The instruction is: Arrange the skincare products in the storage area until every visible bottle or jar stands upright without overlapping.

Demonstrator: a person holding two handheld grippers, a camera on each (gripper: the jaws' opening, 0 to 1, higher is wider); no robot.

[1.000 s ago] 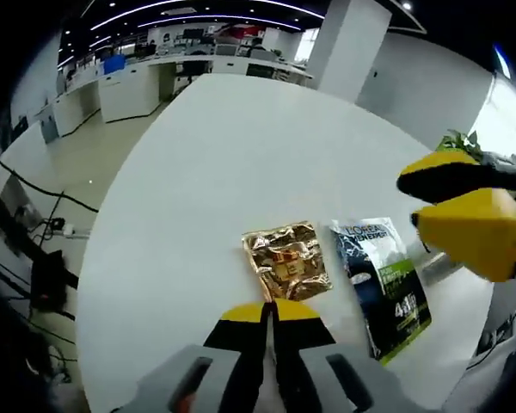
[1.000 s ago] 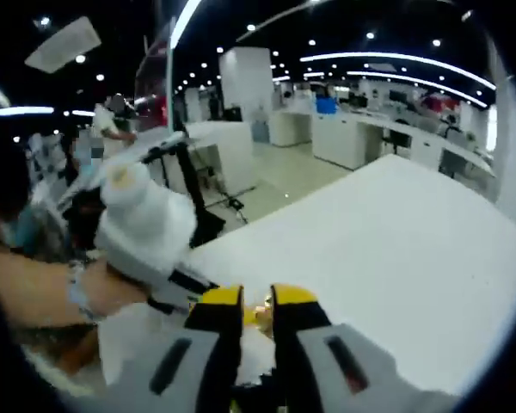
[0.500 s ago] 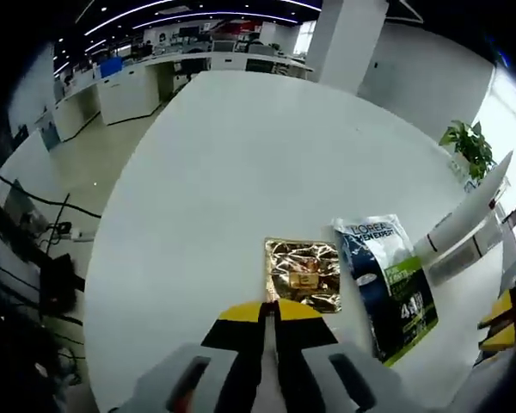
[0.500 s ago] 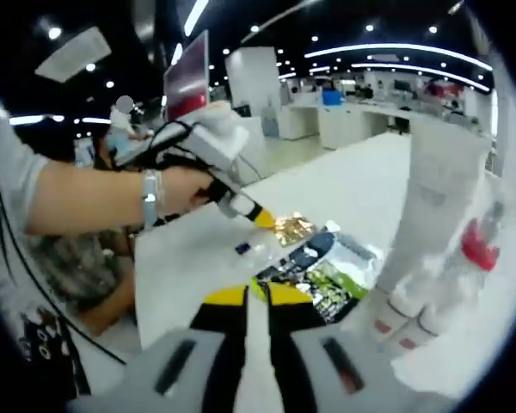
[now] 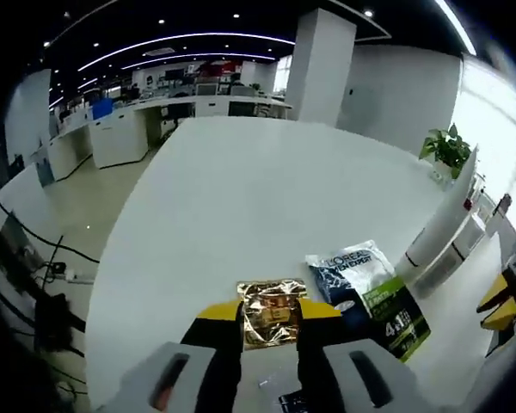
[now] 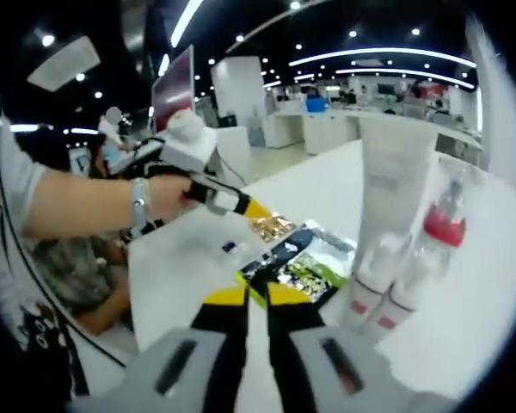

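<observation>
A gold foil sachet (image 5: pixel 272 301) lies flat on the white table (image 5: pixel 241 189), between the spread jaws of my left gripper (image 5: pixel 269 314), which is open. Right of it lies a blue and green sachet (image 5: pixel 371 288). Beyond that, white tubes (image 5: pixel 439 228) stand cap-down and lean in this view. My right gripper (image 6: pixel 248 297) is shut and empty, hovering short of the blue and green sachet (image 6: pixel 303 258). Its view shows a tall white tube (image 6: pixel 397 172), a clear bottle with a red cap (image 6: pixel 440 228), and the gold sachet (image 6: pixel 271 226) under the left gripper (image 6: pixel 256 209).
A small clear sachet (image 6: pixel 228 247) lies near the table's edge by the person's hand (image 6: pixel 159 194). The right gripper's yellow tips (image 5: pixel 503 301) show at the far right. A potted plant (image 5: pixel 447 146) stands at the table's far side. Desks and floor lie beyond the left edge.
My left gripper has opened and moved forward, so the gold sachet now lies between its jaws. The right gripper's view has swung from the room onto the table and products.
</observation>
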